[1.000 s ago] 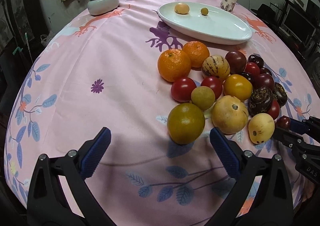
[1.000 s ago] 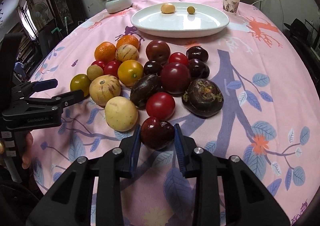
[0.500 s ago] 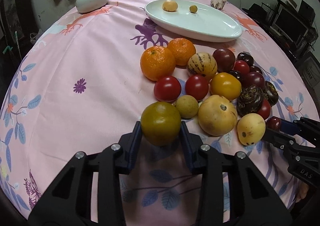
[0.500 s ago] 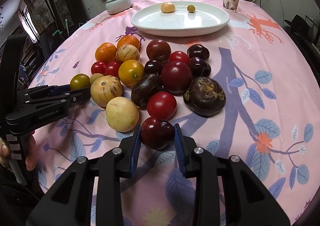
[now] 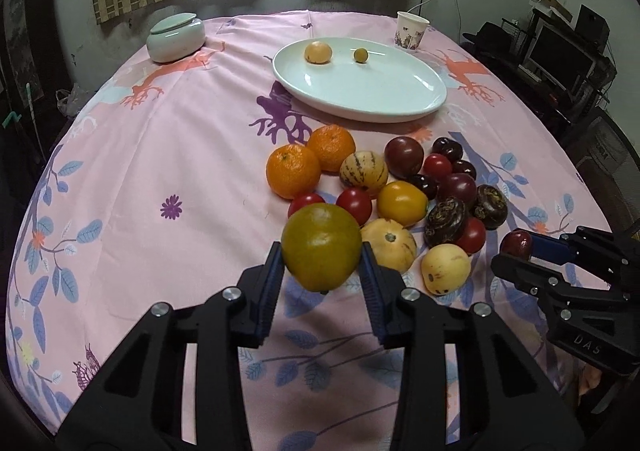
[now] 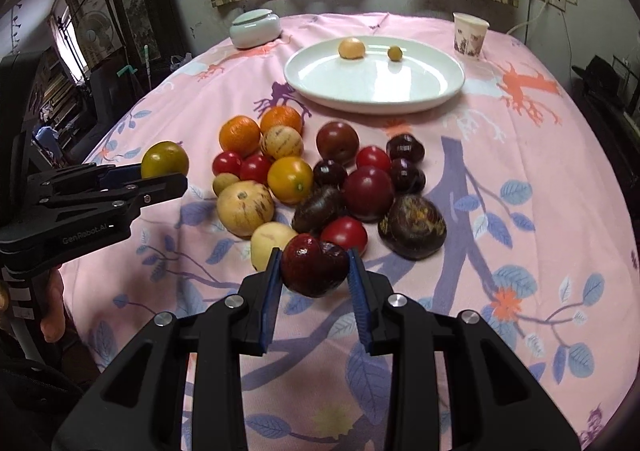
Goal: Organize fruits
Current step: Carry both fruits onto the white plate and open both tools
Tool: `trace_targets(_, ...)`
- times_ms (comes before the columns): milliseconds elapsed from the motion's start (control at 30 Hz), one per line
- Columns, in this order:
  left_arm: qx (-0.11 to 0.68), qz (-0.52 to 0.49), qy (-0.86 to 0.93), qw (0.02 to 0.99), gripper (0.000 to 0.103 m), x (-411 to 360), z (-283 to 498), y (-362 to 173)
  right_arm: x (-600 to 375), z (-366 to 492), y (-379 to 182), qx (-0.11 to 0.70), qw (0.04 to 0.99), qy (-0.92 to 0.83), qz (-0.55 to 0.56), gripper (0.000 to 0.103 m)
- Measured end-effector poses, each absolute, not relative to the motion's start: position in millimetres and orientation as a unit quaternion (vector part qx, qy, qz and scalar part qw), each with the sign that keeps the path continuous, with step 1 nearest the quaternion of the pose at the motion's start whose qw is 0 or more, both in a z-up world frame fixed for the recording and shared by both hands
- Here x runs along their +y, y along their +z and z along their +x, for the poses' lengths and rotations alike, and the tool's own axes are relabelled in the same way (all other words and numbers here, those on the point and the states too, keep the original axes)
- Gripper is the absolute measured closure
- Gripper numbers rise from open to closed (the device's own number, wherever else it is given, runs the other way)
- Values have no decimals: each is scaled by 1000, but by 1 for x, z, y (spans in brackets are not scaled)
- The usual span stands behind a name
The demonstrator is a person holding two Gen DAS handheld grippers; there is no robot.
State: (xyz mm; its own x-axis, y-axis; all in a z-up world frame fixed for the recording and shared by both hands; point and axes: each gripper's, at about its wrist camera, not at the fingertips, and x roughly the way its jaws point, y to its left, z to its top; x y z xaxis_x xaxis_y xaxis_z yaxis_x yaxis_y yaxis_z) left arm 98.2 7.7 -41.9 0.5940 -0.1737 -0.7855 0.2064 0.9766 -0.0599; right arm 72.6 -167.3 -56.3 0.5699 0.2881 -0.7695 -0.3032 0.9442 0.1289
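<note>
My left gripper is shut on a greenish-yellow citrus, held clear of the pink tablecloth; the right wrist view shows that citrus at the left. My right gripper is shut on a dark red plum, also lifted; the left wrist view shows this plum at the right. Several fruits lie clustered on the cloth: oranges, striped melons, tomatoes, dark plums. The white oval plate farther back holds two small yellow fruits.
A lidded pale ceramic jar stands at the back left and a paper cup behind the plate. The round table's edge falls away to the left. A person's hand holds the left gripper's handle.
The left gripper closed on the greenish-yellow citrus and lifted it off the cloth. The right gripper, keeping its grip, raised the dark red plum off the cloth.
</note>
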Motion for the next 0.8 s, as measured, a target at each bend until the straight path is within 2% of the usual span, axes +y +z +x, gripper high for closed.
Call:
trace_targets(233, 425, 39, -136, 894, 65, -9, 132, -4, -166, 103, -16, 403, 896, 187, -23, 70)
trace_targets(467, 412, 71, -136, 898, 64, -35, 198, 26, -172, 164, 13, 382, 909, 167, -32, 70)
trace_targets(800, 437, 57, -122, 889, 64, -52, 317, 14, -184, 274, -8, 388, 910, 133, -57, 71)
